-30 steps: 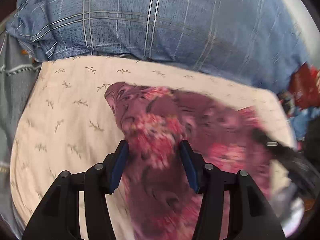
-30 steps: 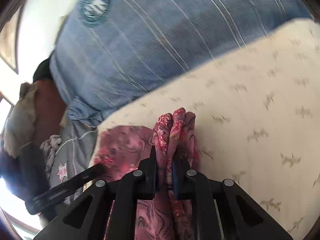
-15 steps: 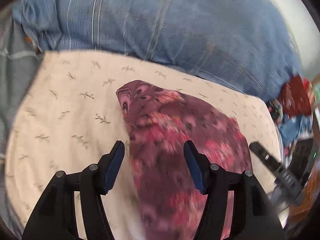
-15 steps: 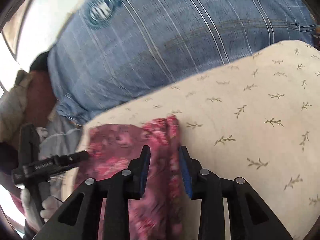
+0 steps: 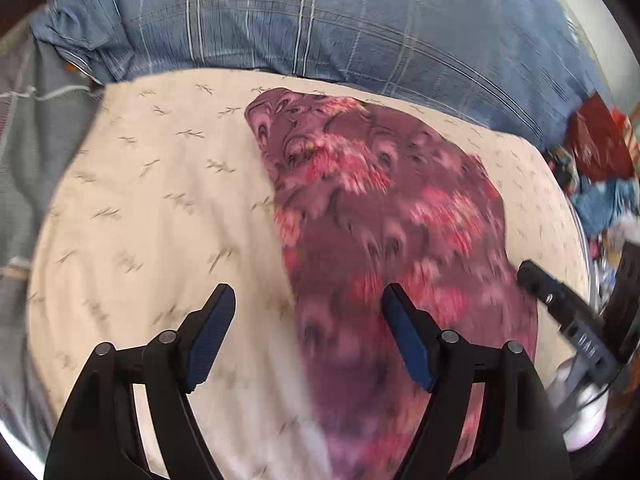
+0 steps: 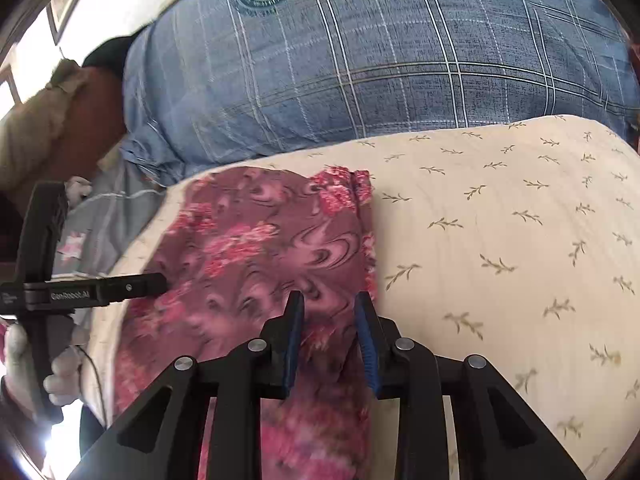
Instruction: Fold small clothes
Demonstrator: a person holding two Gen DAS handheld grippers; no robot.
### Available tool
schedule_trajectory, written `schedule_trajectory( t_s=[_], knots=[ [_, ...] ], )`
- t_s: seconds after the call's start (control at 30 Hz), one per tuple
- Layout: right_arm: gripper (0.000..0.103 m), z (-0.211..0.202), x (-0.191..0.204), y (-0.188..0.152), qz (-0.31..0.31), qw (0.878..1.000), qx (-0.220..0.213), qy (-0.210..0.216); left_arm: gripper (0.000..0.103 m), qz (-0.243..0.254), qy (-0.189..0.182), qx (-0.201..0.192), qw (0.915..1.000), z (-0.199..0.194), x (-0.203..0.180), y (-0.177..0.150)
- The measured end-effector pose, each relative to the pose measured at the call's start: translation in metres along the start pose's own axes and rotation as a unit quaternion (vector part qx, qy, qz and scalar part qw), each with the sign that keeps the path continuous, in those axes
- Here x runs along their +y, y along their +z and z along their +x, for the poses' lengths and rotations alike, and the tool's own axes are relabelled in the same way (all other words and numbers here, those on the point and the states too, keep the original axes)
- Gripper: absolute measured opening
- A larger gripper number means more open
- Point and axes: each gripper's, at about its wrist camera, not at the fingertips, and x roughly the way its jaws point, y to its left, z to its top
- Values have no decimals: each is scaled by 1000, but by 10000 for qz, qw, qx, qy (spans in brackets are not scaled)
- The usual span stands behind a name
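A maroon cloth with pink flowers (image 5: 384, 232) lies spread on a cream cushion with a leaf print (image 5: 152, 208). It also shows in the right wrist view (image 6: 256, 248). My left gripper (image 5: 308, 300) is open and empty, its jaws wide, above the cloth's near left edge. My right gripper (image 6: 328, 300) is open and empty, its jaws a little apart above the cloth's right edge. The left gripper's finger shows from the side in the right wrist view (image 6: 132, 284). The right gripper's finger shows in the left wrist view (image 5: 560, 304).
A blue plaid pillow (image 5: 320, 20) lies behind the cushion; it also shows in the right wrist view (image 6: 360, 60). Grey bedding (image 5: 24, 140) lies to the left. A heap of red and blue clothes (image 5: 600, 168) lies at the far right.
My right gripper has opened and let go of the cloth's bunched edge, which now lies flat. Both grippers have drawn back from the cloth, and the left jaws have widened.
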Motion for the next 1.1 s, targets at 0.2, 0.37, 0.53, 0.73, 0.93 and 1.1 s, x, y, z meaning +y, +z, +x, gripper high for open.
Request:
schedule_trajectory(
  t_s=[0.2,0.37,0.53,0.73,0.93,1.1],
  knots=[
    [27,-1,-4,-42,-149,9998,57,-75,82,-101,-70,99,9999,18,0,-49],
    [34,-14,2,-39,-50,9997,73,-215,84,-135,123,-24,9998,4,-6,-51],
    [36,-40,2,-56,-53,9999,85,-68,83,-67,16,-44,10000,-18,-16,-73],
    [36,-34,-14,-89,193,9996,145,-132,84,78,127,264,9995,5,-30,-102],
    [38,-35,-12,-89,184,9995,117,-214,84,121,151,203,9996,4,-35,-102],
    [38,-35,-14,-83,327,9989,256,-223,84,120,115,231,9996,4,-34,-101]
  ],
)
